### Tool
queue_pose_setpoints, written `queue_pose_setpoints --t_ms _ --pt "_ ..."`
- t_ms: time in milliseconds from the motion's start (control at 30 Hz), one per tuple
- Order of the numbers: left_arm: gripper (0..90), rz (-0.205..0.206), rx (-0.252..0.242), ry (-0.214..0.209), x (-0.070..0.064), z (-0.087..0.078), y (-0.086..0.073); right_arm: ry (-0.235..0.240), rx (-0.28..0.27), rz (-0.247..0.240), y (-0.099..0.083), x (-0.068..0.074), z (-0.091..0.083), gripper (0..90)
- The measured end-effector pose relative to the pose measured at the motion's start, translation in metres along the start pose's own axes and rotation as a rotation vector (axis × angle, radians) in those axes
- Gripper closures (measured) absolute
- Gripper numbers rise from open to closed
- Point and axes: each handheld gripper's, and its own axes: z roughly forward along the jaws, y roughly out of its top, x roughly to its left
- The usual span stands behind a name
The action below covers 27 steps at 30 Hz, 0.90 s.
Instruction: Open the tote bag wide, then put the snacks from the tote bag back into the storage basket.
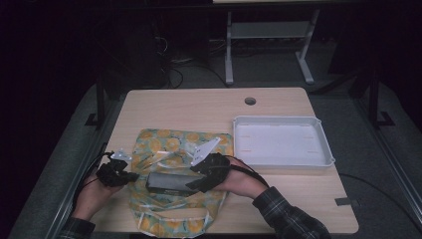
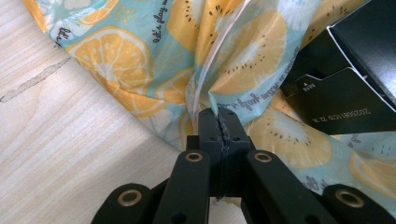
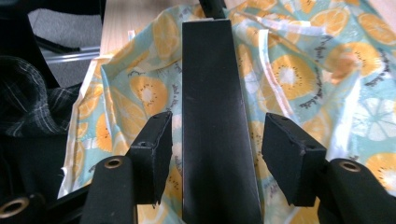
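Dim, dark-edged high view; brighter, sharp gripper views, slight glare.

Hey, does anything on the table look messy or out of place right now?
The fruit-print bag lies rumpled, its edge bunched where the left gripper pinches it. The black box rests flat between the right gripper's open jaws. Nothing spilled or broken.

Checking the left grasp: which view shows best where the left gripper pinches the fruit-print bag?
The left gripper view: the left gripper has its jaws shut on a fold of the fruit-print bag, seen close. The high view shows that gripper at the bag's left edge, small and dim. The right gripper view shows the bag under the black box.
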Motion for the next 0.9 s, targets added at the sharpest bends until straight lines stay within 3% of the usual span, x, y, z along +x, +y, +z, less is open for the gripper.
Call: queue_pose_setpoints --t_ms 333,900 --pt "89.4 0.005 0.003 -0.004 0.000 0.000 0.000 0.002 0.110 -0.016 0.015 0.001 0.024 39.6" --pt "89.3 0.007 0.005 -0.006 -0.001 0.001 0.001 0.006 0.207 -0.051 0.016 0.000 0.058 37.5"
